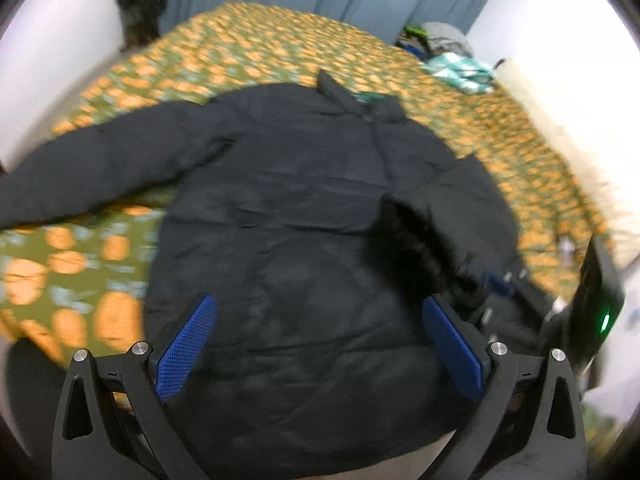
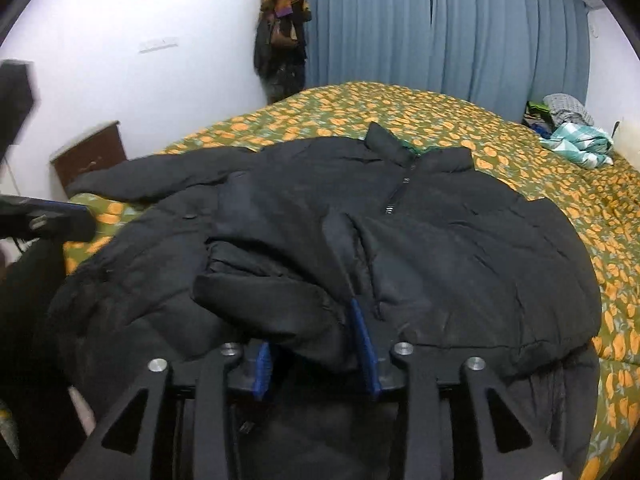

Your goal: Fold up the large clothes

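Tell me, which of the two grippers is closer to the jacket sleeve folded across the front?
Right. The right gripper has the folded sleeve between its open fingers. The left gripper hovers open over the jacket's hem, apart from that sleeve.

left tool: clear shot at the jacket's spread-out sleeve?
Probably yes. The left tool is open above the black puffer jacket, and the outstretched sleeve lies flat on the bedspread with nothing over it.

Bare bedspread [image 2: 360,108] beyond jacket [image 2: 460,248]; clothes heap [image 2: 572,136] far corner.
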